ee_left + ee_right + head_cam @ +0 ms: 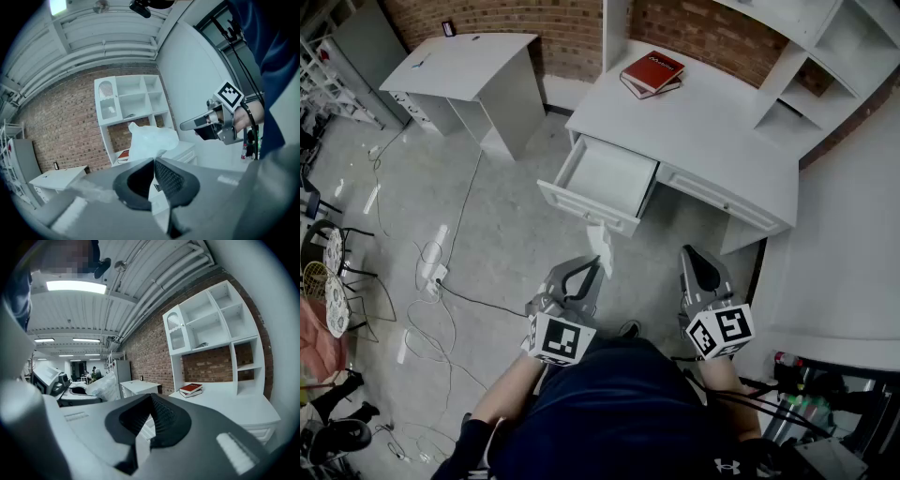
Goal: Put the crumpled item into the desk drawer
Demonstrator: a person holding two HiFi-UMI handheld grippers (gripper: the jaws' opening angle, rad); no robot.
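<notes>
The crumpled white item (600, 244) sticks out from the tips of my left gripper (594, 266), which is shut on it just in front of the open desk drawer (605, 178). In the left gripper view the item (151, 139) rises above the closed jaws of the left gripper (153, 160). My right gripper (692, 255) hangs beside it to the right, shut with nothing in it, below the desk's closed drawer front (722, 199). The right gripper (151, 397) points toward the desk; the left gripper's body (77, 397) with the item (104, 386) shows at that view's left.
A red book (652, 70) lies on the white desk top (712, 122), with a white shelf unit (825, 56) at its right end. A second white desk (469, 70) stands at the back left. Cables (441, 281) trail over the grey floor on the left.
</notes>
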